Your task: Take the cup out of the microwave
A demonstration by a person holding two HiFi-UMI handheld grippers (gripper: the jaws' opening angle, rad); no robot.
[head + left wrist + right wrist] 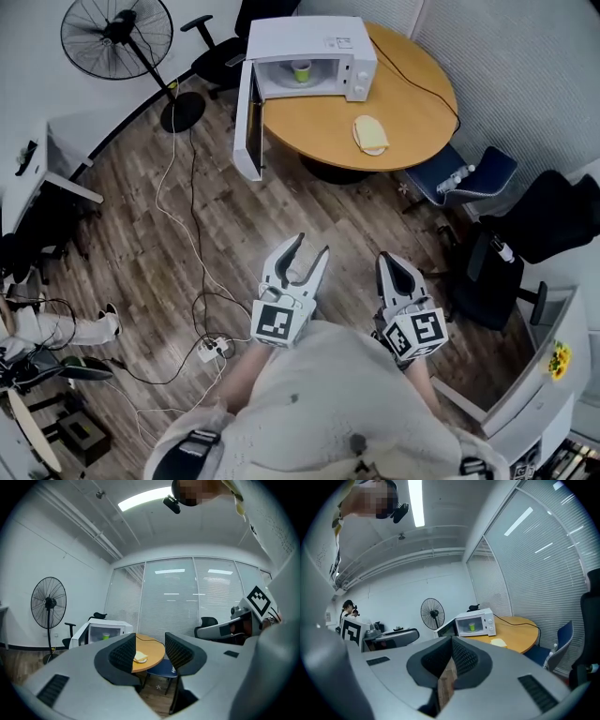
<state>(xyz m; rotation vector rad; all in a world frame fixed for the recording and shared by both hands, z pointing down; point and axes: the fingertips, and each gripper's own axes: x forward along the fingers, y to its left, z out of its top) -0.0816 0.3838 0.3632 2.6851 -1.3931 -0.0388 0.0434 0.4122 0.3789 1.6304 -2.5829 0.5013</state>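
- My left gripper has its jaws parted about halfway, with nothing between them; in the left gripper view I see only the desk and a blue chair through the gap.
- My right gripper is clenched, its tips meeting with nothing gripped; the right gripper view shows only wood floor in the slit below them.
- Both grippers hang side by side over the floor, well apart from the desk and touching nothing.
- The microwave stands at the far edge of the round desk, its door swung wide open.
- The green cup stands upright inside the microwave, alone in the cavity.
- A flat yellow thing lies on the desk in front of the microwave, near its control side.
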